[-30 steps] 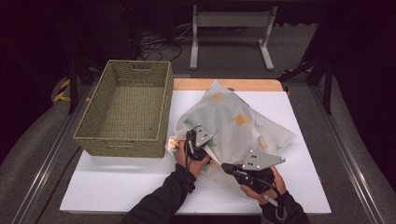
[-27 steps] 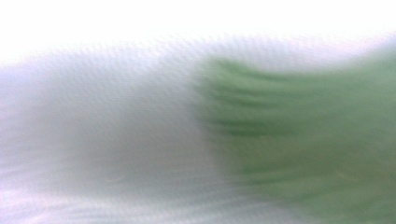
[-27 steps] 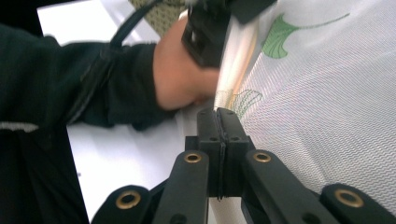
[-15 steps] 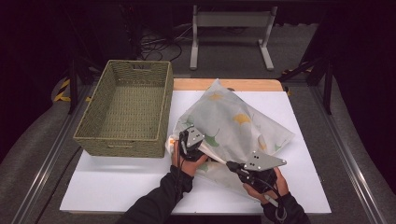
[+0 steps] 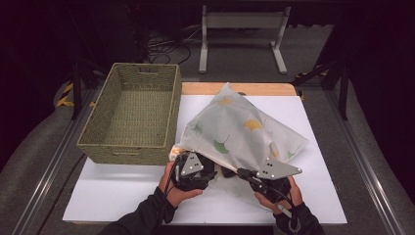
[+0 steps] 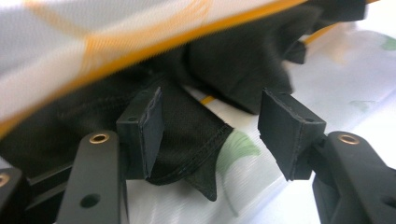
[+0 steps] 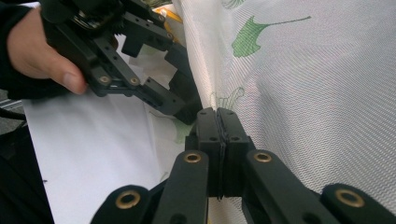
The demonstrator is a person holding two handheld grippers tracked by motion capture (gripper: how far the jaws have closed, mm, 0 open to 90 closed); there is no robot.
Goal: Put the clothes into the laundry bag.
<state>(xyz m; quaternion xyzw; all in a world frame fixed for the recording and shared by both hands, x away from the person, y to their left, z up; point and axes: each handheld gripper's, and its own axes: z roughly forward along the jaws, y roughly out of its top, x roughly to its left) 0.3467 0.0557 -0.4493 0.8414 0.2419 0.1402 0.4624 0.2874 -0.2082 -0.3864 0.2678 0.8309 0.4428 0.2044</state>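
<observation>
Just opened left gripper (image 6: pixel 210 135) off the dark fabric (image 6: pixel 196 135); right gripper (image 7: pixel 217 122) clamped the white leaf-print mesh bag (image 5: pixel 244 129) edge, so stuffing continues.

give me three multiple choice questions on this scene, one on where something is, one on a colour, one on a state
1. Where does the woven green basket stand relative to the white leaf-printed fabric cover?
A. to its left
B. to its right
C. on top of it

2. What colour is the cloth between the left gripper's jaws?
A. red
B. black
C. blue

3. How do the right gripper's jaws stand?
A. wide open
B. removed
C. closed together on the cover

Answers: 1 A, the high view shows the basket left of the cover. 2 B, the left gripper view shows black cloth. 3 C, its pads meet, pinching the cover's fabric.
</observation>
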